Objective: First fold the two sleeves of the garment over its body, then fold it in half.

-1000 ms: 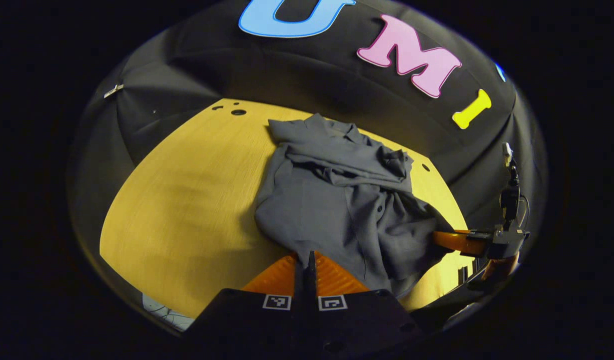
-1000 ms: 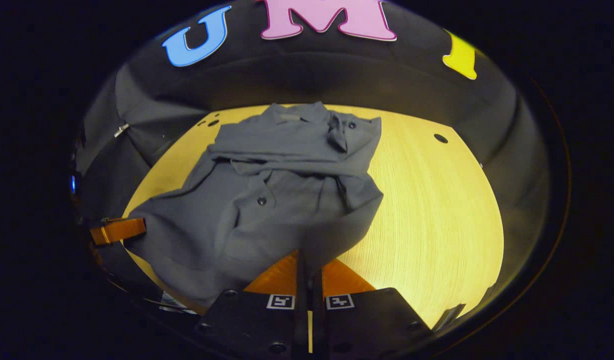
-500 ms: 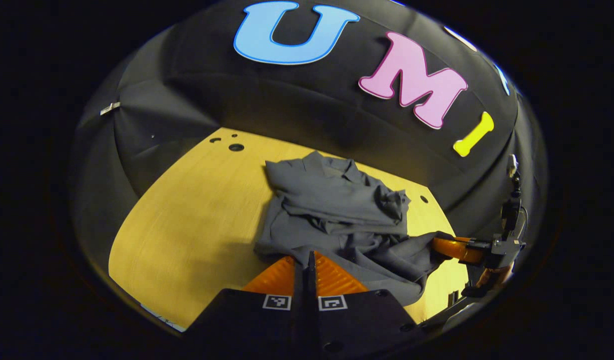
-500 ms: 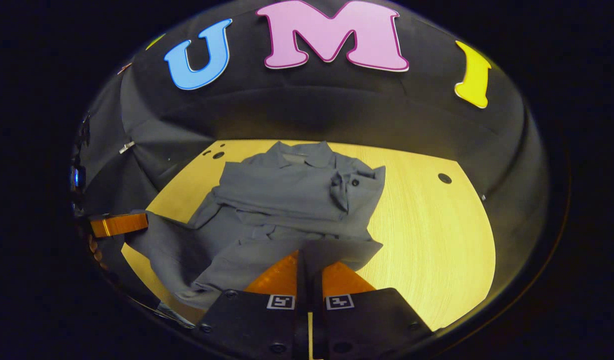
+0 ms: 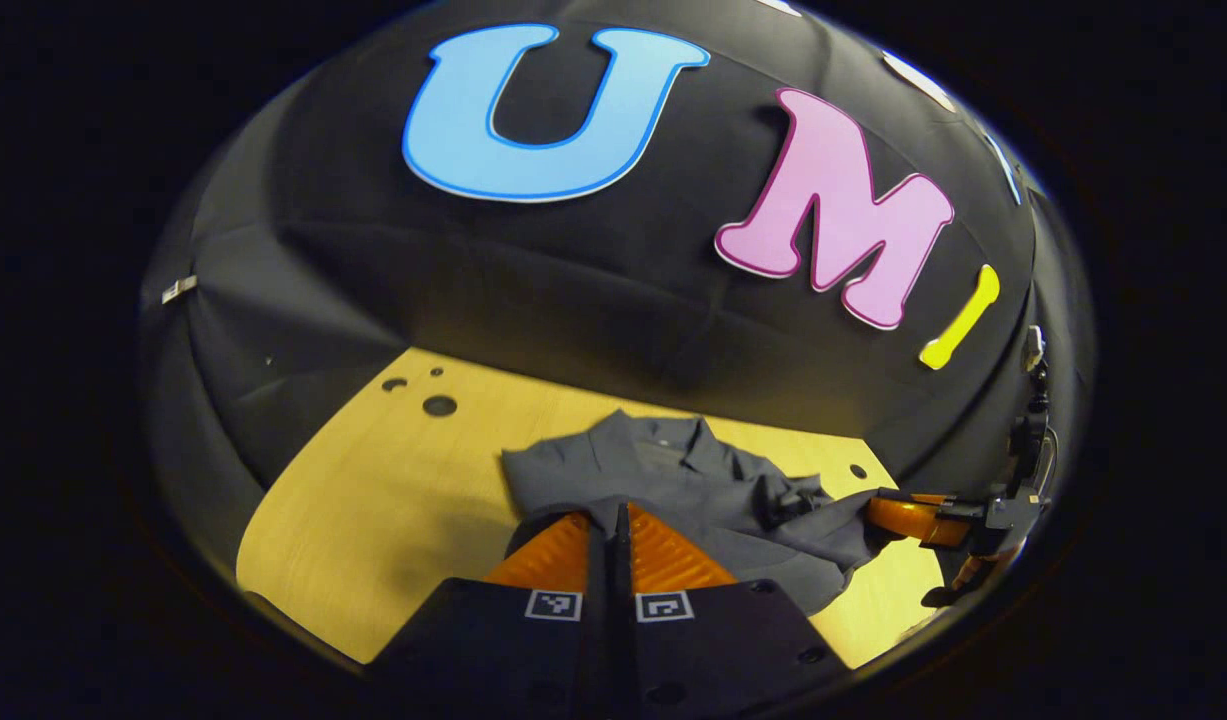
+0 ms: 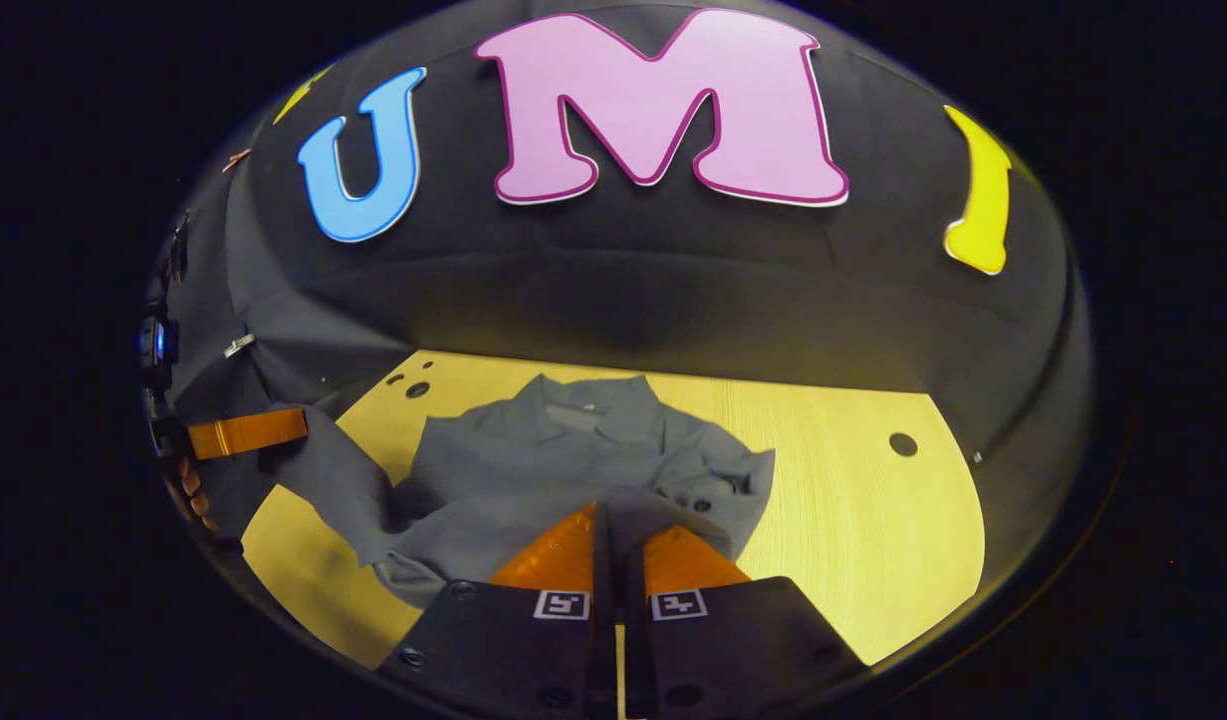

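Observation:
A grey collared shirt [image 5: 693,490] lies on the yellow wooden table [image 5: 373,500], its sleeves folded across the body and its collar toward the back wall. My left gripper [image 5: 613,515] is shut on one corner of the shirt's hem, held up above the table. My right gripper [image 6: 608,510] is shut on the other hem corner of the grey shirt [image 6: 573,450]. The lifted hem hangs between the two grippers over the shirt's lower half. The right gripper [image 5: 898,510] appears at the right of the left gripper view, and the left gripper [image 6: 248,432] at the left of the right gripper view.
The table [image 6: 853,520] has small round holes [image 6: 903,444] near its back corners and another hole [image 5: 439,405] on the left side. The black cloth wall rises just behind the shirt's collar. Bare tabletop lies on both sides of the shirt.
Both grippers have carried the hem up and forward toward the collar. The shirt's lower half has come off the table and folded over, and the wall looms closer.

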Motion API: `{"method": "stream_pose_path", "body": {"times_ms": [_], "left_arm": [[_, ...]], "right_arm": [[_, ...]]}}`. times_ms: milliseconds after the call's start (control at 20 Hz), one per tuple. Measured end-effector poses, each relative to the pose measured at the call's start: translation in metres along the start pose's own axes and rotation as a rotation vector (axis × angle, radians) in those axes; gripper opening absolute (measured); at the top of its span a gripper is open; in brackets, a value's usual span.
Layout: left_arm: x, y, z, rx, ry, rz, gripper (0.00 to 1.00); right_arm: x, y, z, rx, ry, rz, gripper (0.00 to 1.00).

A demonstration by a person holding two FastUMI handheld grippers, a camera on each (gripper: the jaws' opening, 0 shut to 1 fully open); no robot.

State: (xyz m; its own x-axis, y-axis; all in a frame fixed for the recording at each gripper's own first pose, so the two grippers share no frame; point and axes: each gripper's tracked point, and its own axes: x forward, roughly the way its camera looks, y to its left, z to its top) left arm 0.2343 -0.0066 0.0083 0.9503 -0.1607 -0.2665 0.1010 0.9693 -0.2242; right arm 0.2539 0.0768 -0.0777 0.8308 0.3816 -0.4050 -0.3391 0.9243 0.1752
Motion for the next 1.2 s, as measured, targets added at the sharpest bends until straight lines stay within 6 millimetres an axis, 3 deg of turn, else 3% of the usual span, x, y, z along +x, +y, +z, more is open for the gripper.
{"method": "stream_pose_path", "body": {"times_ms": [200, 450, 500, 700, 850, 900, 950, 1050, 1100, 1200], "left_arm": [[0.072, 0.007, 0.028, 0.003, -0.069, 0.012, 0.05], [0.163, 0.040, 0.031, -0.006, -0.128, 0.072, 0.05], [0.178, 0.050, 0.027, -0.017, -0.136, 0.091, 0.09], [0.225, 0.075, 0.002, -0.051, -0.105, 0.121, 0.05], [0.240, 0.079, -0.010, -0.009, -0.082, 0.136, 0.11], [0.240, 0.075, -0.012, 0.004, -0.074, 0.128, 0.12], [0.242, 0.073, -0.013, 0.019, -0.064, 0.122, 0.21], [0.232, 0.066, -0.008, 0.064, -0.062, 0.129, 0.39], [0.225, 0.063, -0.001, 0.096, -0.088, 0.135, 0.50], [0.203, 0.055, 0.020, 0.138, -0.146, 0.143, 0.75]], "right_arm": [[0.052, -0.015, 0.028, 0.044, -0.057, -0.034, 0.08], [0.121, -0.044, 0.041, 0.073, -0.105, -0.098, 0.07], [0.134, -0.049, 0.042, 0.079, -0.119, -0.111, 0.07], [0.181, -0.056, 0.046, 0.045, -0.161, -0.144, 0.12], [0.199, -0.054, 0.040, -0.003, -0.172, -0.156, 0.16], [0.201, -0.052, 0.034, -0.007, -0.162, -0.150, 0.24], [0.202, -0.052, 0.030, -0.010, -0.147, -0.156, 0.29], [0.201, -0.052, 0.024, 0.003, -0.135, -0.150, 0.56], [0.195, -0.052, 0.027, 0.007, -0.151, -0.153, 0.70], [0.178, -0.054, 0.044, -0.012, -0.196, -0.176, 0.81]]}}
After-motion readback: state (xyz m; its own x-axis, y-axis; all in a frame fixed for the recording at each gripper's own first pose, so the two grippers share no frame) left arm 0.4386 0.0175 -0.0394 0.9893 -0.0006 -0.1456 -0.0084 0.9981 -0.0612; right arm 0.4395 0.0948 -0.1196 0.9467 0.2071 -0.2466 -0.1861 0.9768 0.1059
